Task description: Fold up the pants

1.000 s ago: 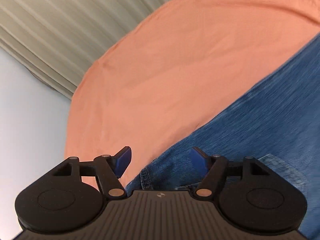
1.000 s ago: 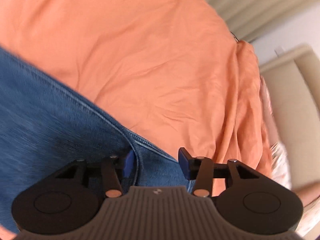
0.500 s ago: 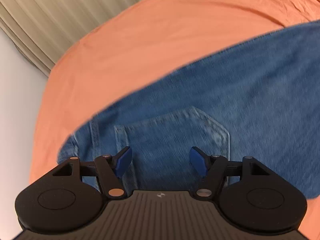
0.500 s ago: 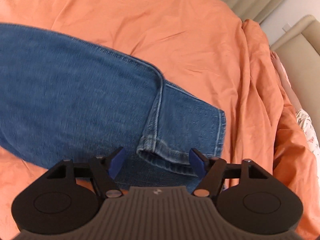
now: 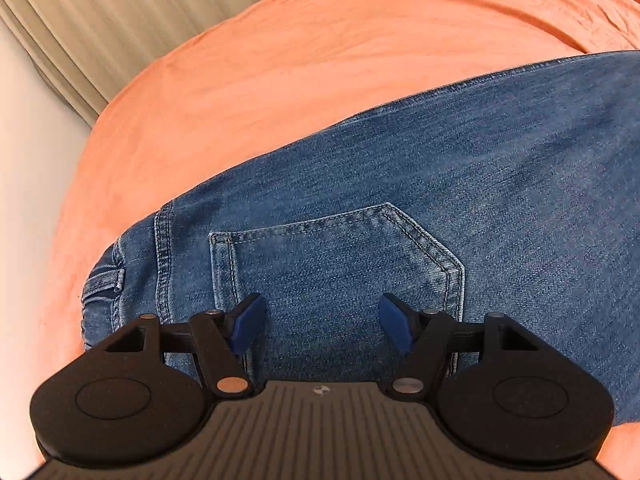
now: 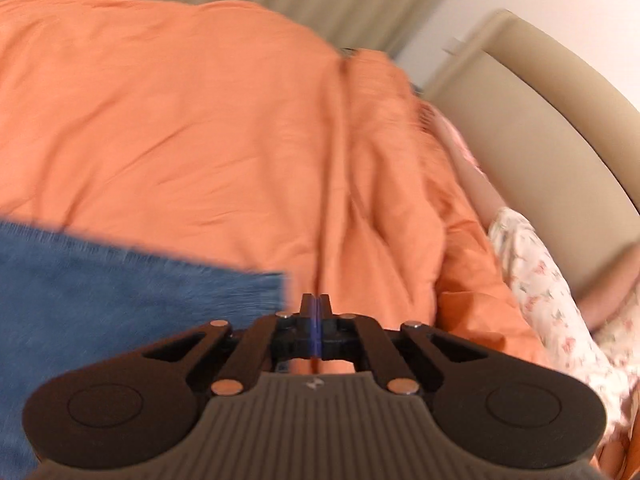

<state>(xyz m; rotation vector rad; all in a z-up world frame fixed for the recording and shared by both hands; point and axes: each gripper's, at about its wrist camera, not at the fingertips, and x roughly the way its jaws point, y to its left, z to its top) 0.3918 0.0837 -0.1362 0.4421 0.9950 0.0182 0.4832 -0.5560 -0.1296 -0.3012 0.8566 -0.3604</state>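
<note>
Blue jeans (image 5: 420, 168) lie flat on the orange bed cover (image 5: 320, 60), back pocket (image 5: 340, 264) facing up and waistband at the left. My left gripper (image 5: 322, 322) hovers open just above that pocket, with nothing between its blue pads. In the blurred right wrist view, the hem end of the jeans (image 6: 120, 292) lies at the lower left. My right gripper (image 6: 315, 314) is shut, its pads pressed together with nothing visible between them. It sits just right of the denim's edge, over the orange cover (image 6: 200, 120).
A person's arm in a floral sleeve (image 6: 540, 272) lies along the cover's right side, against a beige headboard (image 6: 540, 128). Pleated beige curtains (image 5: 120, 20) hang behind the bed. The cover's left edge drops off beside a white wall (image 5: 28, 168).
The left gripper has come down closer over the back pocket and stays open. The right gripper, open over the leg hem before, has swung right off the denim and shut empty.
</note>
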